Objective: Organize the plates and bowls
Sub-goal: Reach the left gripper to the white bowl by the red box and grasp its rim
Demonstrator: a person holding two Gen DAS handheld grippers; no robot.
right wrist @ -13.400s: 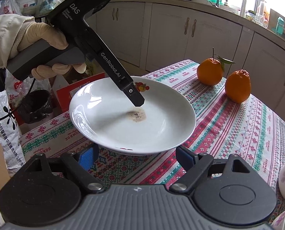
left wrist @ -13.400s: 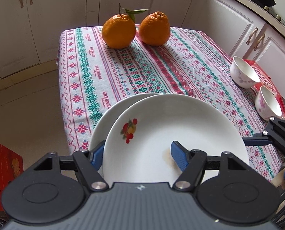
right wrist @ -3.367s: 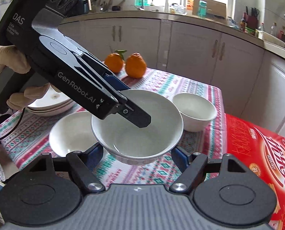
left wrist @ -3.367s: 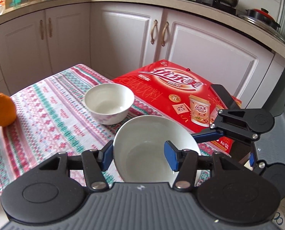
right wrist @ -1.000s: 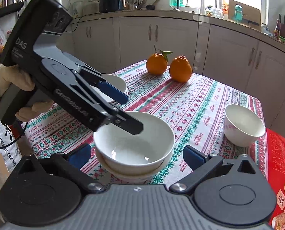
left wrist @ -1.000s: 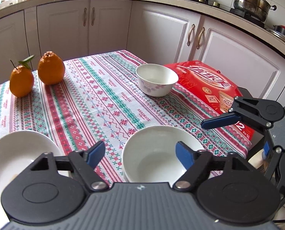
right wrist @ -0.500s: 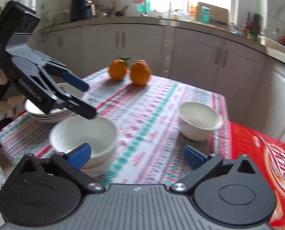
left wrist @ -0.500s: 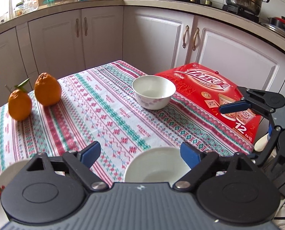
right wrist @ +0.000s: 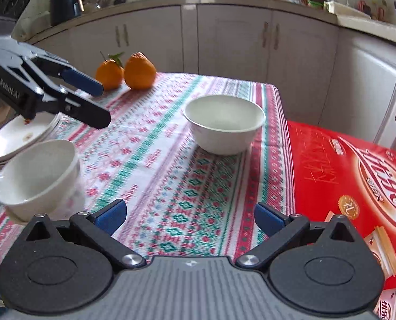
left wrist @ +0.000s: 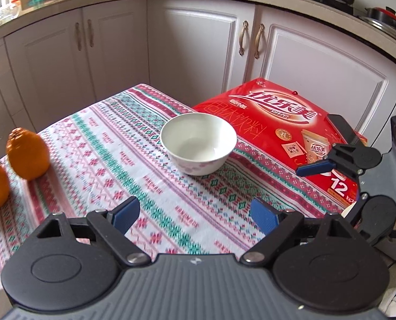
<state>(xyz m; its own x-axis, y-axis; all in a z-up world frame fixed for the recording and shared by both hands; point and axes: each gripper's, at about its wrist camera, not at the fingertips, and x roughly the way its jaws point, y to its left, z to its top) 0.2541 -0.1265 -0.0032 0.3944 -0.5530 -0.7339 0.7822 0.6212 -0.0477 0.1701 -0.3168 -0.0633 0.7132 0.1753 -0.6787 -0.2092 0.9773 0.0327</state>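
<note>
A single white bowl with a pink flower pattern stands on the patterned tablecloth, ahead of my open, empty left gripper. It also shows in the right wrist view, ahead of my open, empty right gripper. Two stacked white bowls stand at the left of the right wrist view, beside a stack of white plates. The left gripper hangs open above the plates and stacked bowls. The right gripper appears at the right of the left wrist view, over the box.
Two oranges sit at the far end of the table; they also show in the left wrist view. A red carton lies beside the table's right edge. White kitchen cabinets surround the table.
Both grippers have swung away from the stacked bowls toward the single bowl. The stacked bowls have left the left wrist view and slid to the left edge of the right wrist view.
</note>
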